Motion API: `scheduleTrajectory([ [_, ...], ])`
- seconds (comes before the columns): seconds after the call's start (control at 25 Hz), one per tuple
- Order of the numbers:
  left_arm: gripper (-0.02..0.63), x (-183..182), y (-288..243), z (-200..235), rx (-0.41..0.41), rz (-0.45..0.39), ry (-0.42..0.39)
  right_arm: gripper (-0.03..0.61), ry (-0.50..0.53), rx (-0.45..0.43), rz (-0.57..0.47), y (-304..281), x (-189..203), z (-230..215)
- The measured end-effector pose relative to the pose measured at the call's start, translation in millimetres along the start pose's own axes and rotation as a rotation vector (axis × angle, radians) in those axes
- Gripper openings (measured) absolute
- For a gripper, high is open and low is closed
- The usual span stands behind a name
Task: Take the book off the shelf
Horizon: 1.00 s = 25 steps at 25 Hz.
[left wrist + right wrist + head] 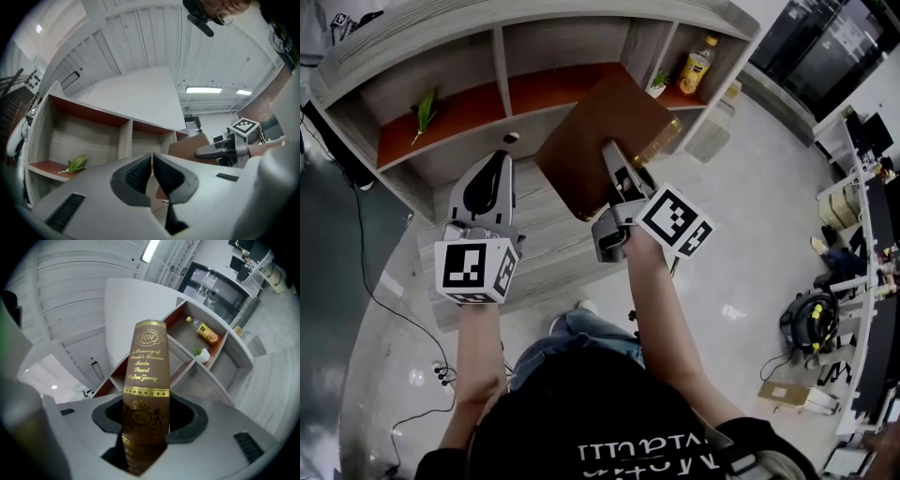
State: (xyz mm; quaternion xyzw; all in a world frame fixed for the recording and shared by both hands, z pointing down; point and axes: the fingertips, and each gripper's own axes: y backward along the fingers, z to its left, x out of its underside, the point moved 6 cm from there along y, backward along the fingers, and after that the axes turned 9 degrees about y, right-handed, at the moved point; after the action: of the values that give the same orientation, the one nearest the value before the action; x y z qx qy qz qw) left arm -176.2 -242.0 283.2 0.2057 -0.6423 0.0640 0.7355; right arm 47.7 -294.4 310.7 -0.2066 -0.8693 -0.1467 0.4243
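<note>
Book [598, 141] is clamped at its spine by right gripper [625, 180] jaws, held just in front of shelf [412, 49] | left gripper [491, 178] jaws are pressed together, empty, likewise before shelf

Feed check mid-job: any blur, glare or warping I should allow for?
Head view: sharp, fisheye curves the shelf. Right gripper view: book spine lettering crisp, its lower end in the right tool shadowed, ceiling light blown out. Left gripper view: heavy barrel warp, dark corners, shut left tool slightly soft.
</note>
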Motion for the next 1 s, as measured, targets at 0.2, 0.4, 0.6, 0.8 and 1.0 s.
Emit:
scheduleTrajectory([
  [0.2, 0.012, 0, -11, -10, -0.004, -0.010, -0.006, 0.227, 0.091, -0.017, 0.004, -1, -13, -4],
  [0.4, 0.012, -2, -26, -21, -0.031, -0.031, -0.007, 0.226, 0.209, -0.027, 0.039, -2, -27, -11],
  [0.6, 0.011, -4, -40, -34, -0.042, -0.045, -0.017, 0.225, 0.276, -0.057, 0.057, 1, -40, -19],
  [0.8, 0.012, -2, -48, -50, -0.032, -0.043, -0.032, 0.225, 0.395, -0.043, 0.050, 10, -48, -25],
  [1.0, 0.011, -4, -53, -62, -0.018, -0.041, -0.052, 0.225, 0.479, -0.033, 0.042, 19, -53, -26],
])
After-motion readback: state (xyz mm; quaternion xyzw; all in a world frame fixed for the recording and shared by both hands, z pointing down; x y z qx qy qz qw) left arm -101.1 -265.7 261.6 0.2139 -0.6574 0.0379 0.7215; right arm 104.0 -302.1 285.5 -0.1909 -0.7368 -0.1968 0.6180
